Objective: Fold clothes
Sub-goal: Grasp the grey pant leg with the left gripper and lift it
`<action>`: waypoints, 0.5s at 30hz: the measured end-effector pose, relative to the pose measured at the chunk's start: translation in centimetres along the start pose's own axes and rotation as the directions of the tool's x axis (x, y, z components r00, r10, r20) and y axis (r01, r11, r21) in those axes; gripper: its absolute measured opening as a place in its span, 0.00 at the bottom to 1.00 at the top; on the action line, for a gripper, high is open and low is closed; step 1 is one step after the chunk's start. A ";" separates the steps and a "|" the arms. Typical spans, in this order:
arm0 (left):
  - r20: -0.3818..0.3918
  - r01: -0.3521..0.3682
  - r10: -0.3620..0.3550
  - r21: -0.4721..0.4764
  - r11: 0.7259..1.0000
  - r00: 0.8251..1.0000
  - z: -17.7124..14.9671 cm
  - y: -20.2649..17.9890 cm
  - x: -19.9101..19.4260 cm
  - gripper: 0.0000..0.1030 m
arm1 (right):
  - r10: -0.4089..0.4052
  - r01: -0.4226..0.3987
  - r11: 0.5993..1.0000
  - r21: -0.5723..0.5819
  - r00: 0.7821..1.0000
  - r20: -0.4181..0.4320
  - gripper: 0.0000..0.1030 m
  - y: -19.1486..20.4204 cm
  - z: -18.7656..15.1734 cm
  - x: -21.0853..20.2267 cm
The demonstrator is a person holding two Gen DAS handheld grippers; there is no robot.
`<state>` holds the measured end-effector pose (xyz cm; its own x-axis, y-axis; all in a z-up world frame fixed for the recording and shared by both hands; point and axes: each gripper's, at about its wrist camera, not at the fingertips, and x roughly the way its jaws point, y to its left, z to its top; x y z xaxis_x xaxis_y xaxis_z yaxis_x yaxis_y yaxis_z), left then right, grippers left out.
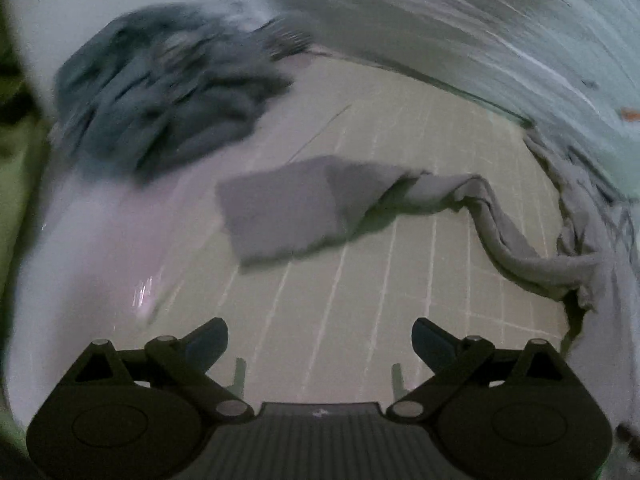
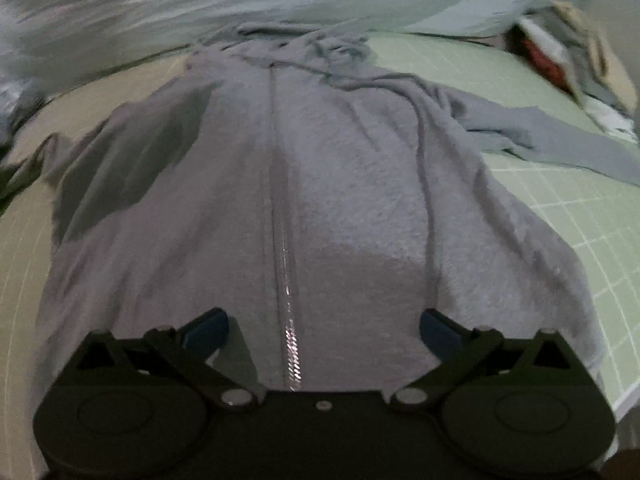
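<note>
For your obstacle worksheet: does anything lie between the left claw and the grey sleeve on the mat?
Nothing visible does. The left claw is open, and only bare grid mat lies between it and the grey sleeve. The dark crumpled garment sits off to the far left.

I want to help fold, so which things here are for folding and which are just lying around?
For the job:
- grey zip hoodie, spread flat
- its sleeve
- left gripper and right gripper, both open

Lying about:
- dark blue clothes pile
- pale sheet
- blurry clutter
- green grid mat underneath
</note>
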<state>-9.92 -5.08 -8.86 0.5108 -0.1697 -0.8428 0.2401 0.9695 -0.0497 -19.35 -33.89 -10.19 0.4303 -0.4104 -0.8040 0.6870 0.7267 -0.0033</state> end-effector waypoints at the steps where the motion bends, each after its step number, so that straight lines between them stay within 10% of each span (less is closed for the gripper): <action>1: -0.003 0.009 -0.009 0.022 1.000 1.000 0.6 0.1 0.5 0.95 | -0.016 0.016 1.000 0.027 1.000 0.003 1.00 0.1 0.0 0.0; 10: 0.011 0.076 -0.080 0.230 0.970 0.997 5.2 -1.3 5.2 0.82 | -0.115 0.117 0.981 0.156 0.993 -0.022 1.00 1.0 1.4 1.0; 13: -0.004 0.081 -0.084 0.291 0.953 0.996 6.2 -1.5 6.8 0.66 | -0.138 0.143 0.972 0.188 0.990 -0.039 1.00 1.4 1.8 1.2; 15: 0.001 0.055 -0.059 0.342 0.938 0.998 6.5 -1.7 7.6 0.30 | -0.148 0.153 0.968 0.199 0.988 -0.038 1.00 1.6 2.0 1.4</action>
<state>-1.09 -9.13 -11.75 0.4966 -0.2269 -0.8378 0.5357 0.8396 0.0902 -16.52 -34.39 -10.12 0.3013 -0.4920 -0.8168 0.8473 0.5311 -0.0073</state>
